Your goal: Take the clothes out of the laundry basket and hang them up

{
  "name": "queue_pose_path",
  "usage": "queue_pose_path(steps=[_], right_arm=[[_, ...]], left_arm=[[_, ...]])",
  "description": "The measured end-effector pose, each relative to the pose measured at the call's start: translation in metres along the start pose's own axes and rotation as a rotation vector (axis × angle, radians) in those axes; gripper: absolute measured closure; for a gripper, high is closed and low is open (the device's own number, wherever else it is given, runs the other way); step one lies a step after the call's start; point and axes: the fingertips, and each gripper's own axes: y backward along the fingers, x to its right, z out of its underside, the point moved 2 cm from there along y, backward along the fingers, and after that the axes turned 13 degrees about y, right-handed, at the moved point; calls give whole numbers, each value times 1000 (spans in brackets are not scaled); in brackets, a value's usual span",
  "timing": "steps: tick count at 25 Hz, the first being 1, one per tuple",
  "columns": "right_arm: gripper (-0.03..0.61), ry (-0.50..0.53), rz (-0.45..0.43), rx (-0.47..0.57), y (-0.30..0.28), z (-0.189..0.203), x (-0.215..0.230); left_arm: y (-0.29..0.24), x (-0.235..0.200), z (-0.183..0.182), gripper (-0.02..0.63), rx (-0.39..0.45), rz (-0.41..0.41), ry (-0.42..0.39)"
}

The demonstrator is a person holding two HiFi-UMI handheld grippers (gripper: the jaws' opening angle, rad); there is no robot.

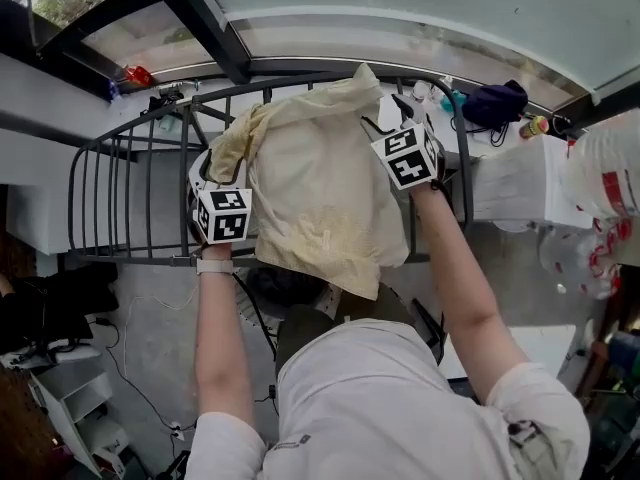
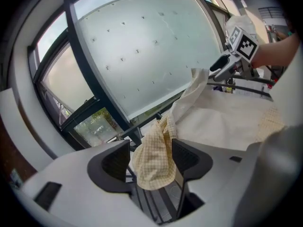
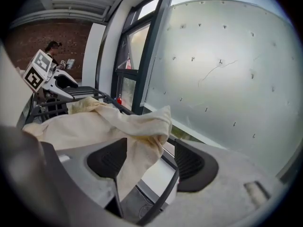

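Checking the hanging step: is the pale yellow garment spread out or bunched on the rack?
Spread out: the garment drapes broadly across the rack, lower edge hanging over its near rail.

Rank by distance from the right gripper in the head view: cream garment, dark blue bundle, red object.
1. Cream garment, between the right gripper's open jaws.
2. Dark blue bundle, at upper right.
3. Red object, far upper left.

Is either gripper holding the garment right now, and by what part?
Neither holds it. Left gripper and right gripper stand open; an edge of the yellowish garment, draped over the rack, hangs loose between each one's jaws.
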Motion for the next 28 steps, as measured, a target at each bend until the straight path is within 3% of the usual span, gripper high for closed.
queue_pose_path(steps=[5, 9, 13, 22, 28], right_arm=[[279, -26, 1, 89, 38, -30, -46], [279, 6, -39, 172, 80, -66, -109], [280, 80, -127, 245, 97, -100, -175], [281, 226, -349, 318, 128, -128, -347], [281, 325, -530, 312, 144, -115, -468]], left_arm=[[56, -21, 32, 351, 51, 34, 196], [128, -42, 74, 351, 98, 5, 287], [191, -61, 132, 351, 102, -73, 353], [309, -79, 296, 351, 30, -197, 577], [375, -75, 396, 351, -33, -292, 693]])
